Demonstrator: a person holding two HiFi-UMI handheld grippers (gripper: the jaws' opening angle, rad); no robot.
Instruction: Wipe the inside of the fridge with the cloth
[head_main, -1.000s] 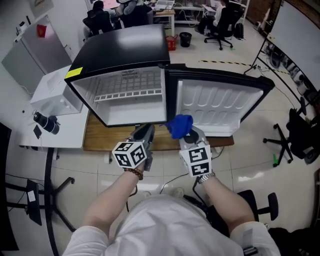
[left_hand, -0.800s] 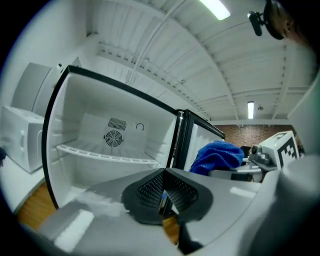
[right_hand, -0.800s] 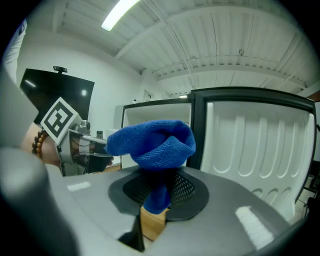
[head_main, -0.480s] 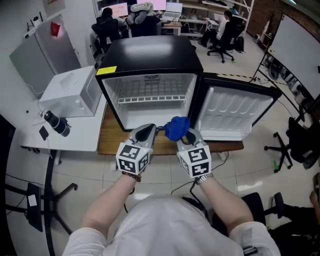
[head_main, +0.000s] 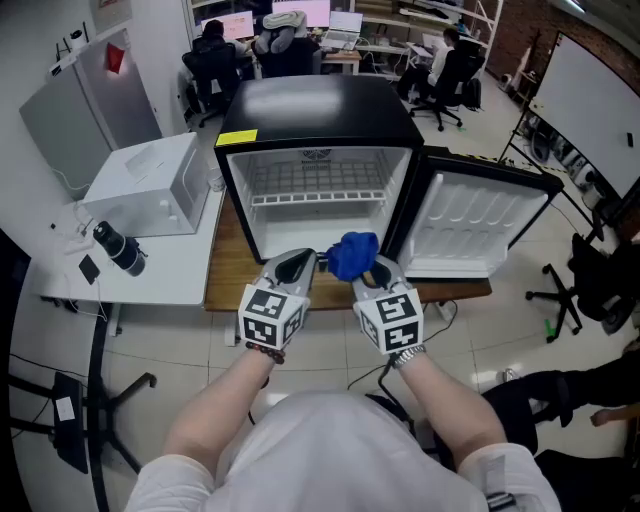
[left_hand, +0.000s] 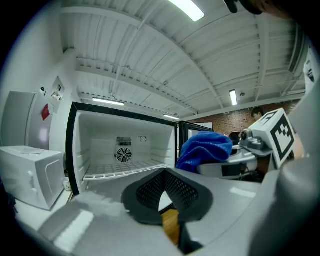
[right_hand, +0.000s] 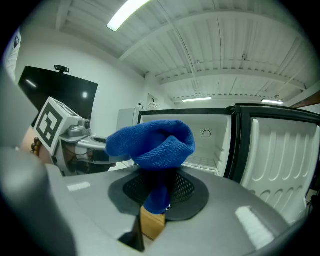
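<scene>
A small black fridge (head_main: 320, 110) stands on a low wooden board with its door (head_main: 478, 222) swung open to the right. Its white inside (left_hand: 120, 145) is bare, with one wire shelf (head_main: 315, 195). A bunched blue cloth (head_main: 350, 253) is pinched in my right gripper (head_main: 368, 268), just in front of the fridge opening; the same blue cloth (right_hand: 152, 145) stands up between the pads in the right gripper view. My left gripper (head_main: 295, 265) hovers beside it, shut with nothing in it; its closed gripper tips (left_hand: 164, 192) point at the fridge.
A white microwave (head_main: 150, 185) sits on a white table (head_main: 150, 270) left of the fridge, with a black camera-like object (head_main: 120, 248) near it. People sit at desks behind. Office chairs (head_main: 590, 290) stand at the right.
The view has drawn nearer and squarer to the fridge. The left gripper's jaws have closed. The right gripper still holds the cloth in the same place relative to it.
</scene>
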